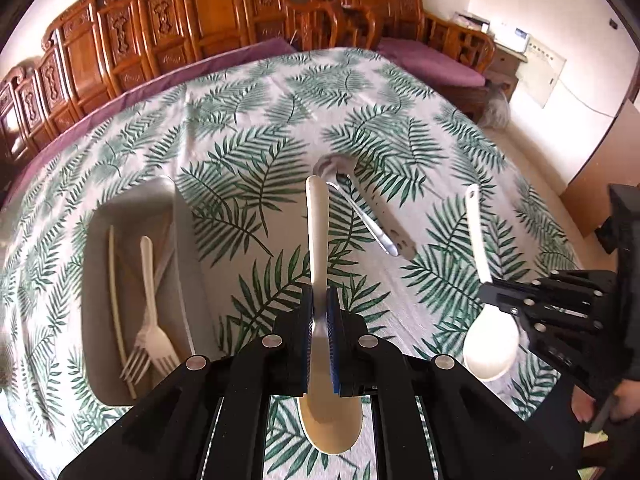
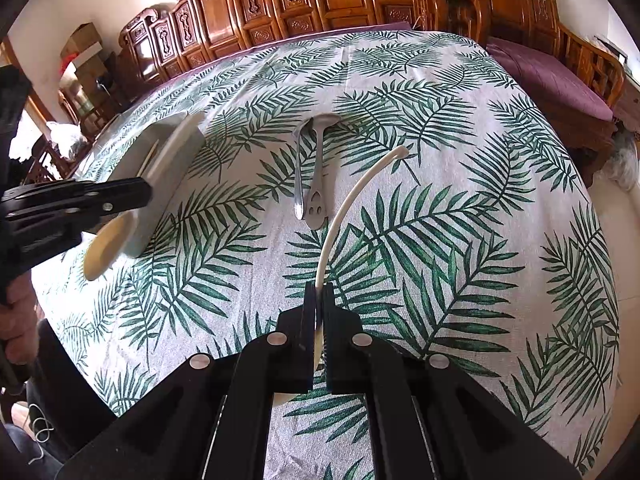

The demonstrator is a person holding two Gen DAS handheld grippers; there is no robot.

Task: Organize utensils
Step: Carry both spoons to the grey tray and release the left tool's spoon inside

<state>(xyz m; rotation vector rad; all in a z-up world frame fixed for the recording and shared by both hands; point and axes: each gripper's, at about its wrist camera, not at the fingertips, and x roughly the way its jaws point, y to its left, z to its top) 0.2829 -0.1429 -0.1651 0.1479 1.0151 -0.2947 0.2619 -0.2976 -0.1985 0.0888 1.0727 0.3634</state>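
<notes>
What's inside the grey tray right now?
In the grey tray, the left wrist view shows a white fork and a pale chopstick beside it. The tray's near corner is covered by the left gripper, so anything there is hidden.

Matte black left gripper (image 1: 320, 308) and right gripper (image 2: 319, 304), silver round pivot screws, blue-edged left pads (image 1: 331, 344).

The left gripper (image 1: 320, 312) clamped a cream spoon (image 1: 318, 240). A gray tray (image 1: 132, 204) held forks (image 1: 150, 308) nearby.
</notes>
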